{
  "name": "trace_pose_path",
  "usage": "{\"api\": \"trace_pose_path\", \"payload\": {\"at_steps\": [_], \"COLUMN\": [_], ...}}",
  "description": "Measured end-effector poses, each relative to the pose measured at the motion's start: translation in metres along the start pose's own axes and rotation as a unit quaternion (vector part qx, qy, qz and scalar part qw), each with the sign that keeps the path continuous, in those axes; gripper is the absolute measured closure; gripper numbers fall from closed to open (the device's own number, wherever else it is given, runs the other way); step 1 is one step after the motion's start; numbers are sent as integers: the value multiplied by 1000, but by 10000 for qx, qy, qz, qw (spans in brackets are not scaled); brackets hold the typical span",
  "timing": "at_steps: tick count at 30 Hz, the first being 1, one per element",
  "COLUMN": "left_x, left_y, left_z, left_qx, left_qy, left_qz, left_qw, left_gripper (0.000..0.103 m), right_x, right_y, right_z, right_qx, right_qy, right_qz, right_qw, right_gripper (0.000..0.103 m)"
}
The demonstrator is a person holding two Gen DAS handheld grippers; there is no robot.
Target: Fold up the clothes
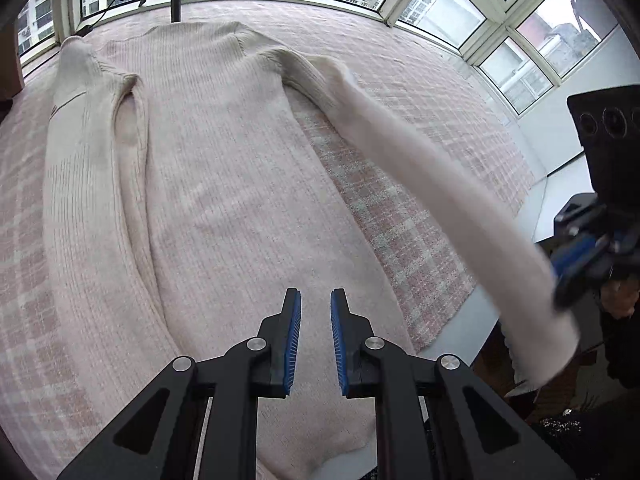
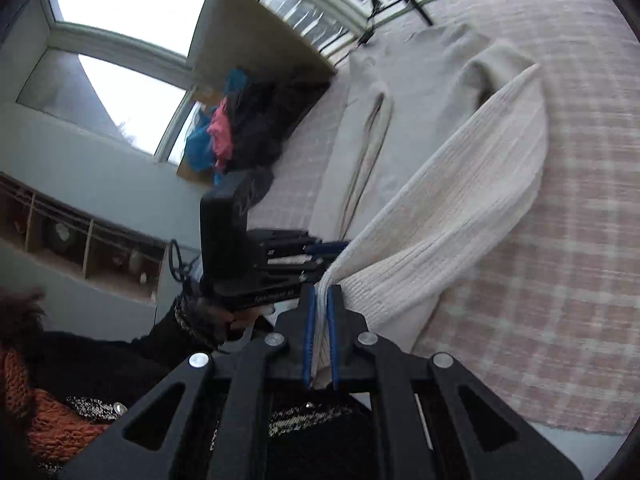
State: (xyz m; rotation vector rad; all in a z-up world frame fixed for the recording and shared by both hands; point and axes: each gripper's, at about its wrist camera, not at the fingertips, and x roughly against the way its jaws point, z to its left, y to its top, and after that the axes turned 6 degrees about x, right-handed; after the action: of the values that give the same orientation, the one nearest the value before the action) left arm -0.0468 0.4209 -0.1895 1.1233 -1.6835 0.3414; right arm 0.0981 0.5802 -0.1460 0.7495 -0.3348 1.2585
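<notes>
Sweater (image 1: pixel 224 184) lies flat on a pink plaid blanket (image 1: pixel 400 216), hem nearest, collar toward the windows (image 1: pixel 500 44). The left gripper (image 1: pixel 315 340) hovers over the hem, its 2 jaws apart and holding nothing. The right gripper (image 2: pixel 319 334) is clamped on the cuff of 1 sleeve (image 2: pixel 460 200), lifted off the blanket, apparently drawn across. A clothes pile (image 2: pixel 240 128) sits beyond.

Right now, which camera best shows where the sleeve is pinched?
The right wrist view: the right gripper is shut on the sleeve cuff, close up. The left wrist view shows the sleeve lifted and blurred, the pinch hidden behind it.
</notes>
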Motion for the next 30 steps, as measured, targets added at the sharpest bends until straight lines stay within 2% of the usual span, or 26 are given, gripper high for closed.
{"api": "trace_pose_path", "payload": {"at_steps": [1, 3, 5, 6, 8, 10, 11, 12, 16, 17, 18, 20, 21, 22, 23, 25, 28, 30], "left_x": [0, -3, -10, -13, -19, -23, -23, -25, -32, -34, -35, -34, -33, -29, -25, -15, 4, 15], "left_y": [-4, -9, -13, -15, -20, -24, -27, -28, -34, -35, -35, -34, -34, -34, -34, -36, -41, -49], "left_z": [1, -1, -6, -8, -11, -12, -11, -10, -8, -9, -11, -10, -10, -10, -11, -13, -14, -13], "left_qx": [32, 55, 32, 15, -43, -38, -9, 30, 162, 144, 104, 140, 170, 207, 247, 309, 439, 485], "left_qy": [-15, -7, 36, 65, 319, 571, 693, 737, 778, 788, 801, 672, 594, 495, 385, 223, 106, 177], "left_qz": [1, 14, 52, 72, 115, 134, 119, 120, 121, 85, 33, -43, -78, -144, -224, -378, -576, -684], "left_qw": [10000, 10000, 10000, 10000, 9994, 9983, 9975, 9972, 9968, 9968, 9967, 9976, 9981, 9985, 9987, 9986, 9973, 9963], "left_gripper": [87, 79, 76, 74, 72, 69, 68, 66, 68, 74, 86, 95, 98, 98, 98, 98, 99, 99], "right_x": [-22, -37, -23, -14, 2, 11, 13, 15, 9, 3, -2, -12, -12, -12, -10, -5, 2, -1], "right_y": [3, 9, 29, 43, 81, 122, 143, 161, 213, 218, 223, 232, 234, 236, 239, 245, 260, 278], "right_z": [4, 7, -4, -13, -40, -71, -88, -108, -176, -182, -188, -197, -196, -194, -189, -178, -156, -139], "right_qx": [117, 344, 458, 479, 388, 219, 81, -153, -1015, -1064, -1112, -1184, -1136, -1098, -1088, -988, -733, -534], "right_qy": [-136, -451, -798, -1055, -1900, -2706, -3061, -3239, -3020, -2992, -2965, -2891, -2795, -2725, -2724, -2713, -2661, -2571], "right_qz": [456, 874, 611, 427, -19, -316, -417, -496, -583, -543, -502, -448, -511, -572, -625, -786, -1000, -1144], "right_qw": [9988, 9946, 9939, 9923, 9810, 9619, 9511, 9447, 9461, 9467, 9472, 9489, 9520, 9542, 9540, 9542, 9559, 9581], "right_gripper": [94, 90, 74, 62, 59, 59, 59, 59, 59, 59, 59, 60, 73, 93, 97, 98, 100, 100]}}
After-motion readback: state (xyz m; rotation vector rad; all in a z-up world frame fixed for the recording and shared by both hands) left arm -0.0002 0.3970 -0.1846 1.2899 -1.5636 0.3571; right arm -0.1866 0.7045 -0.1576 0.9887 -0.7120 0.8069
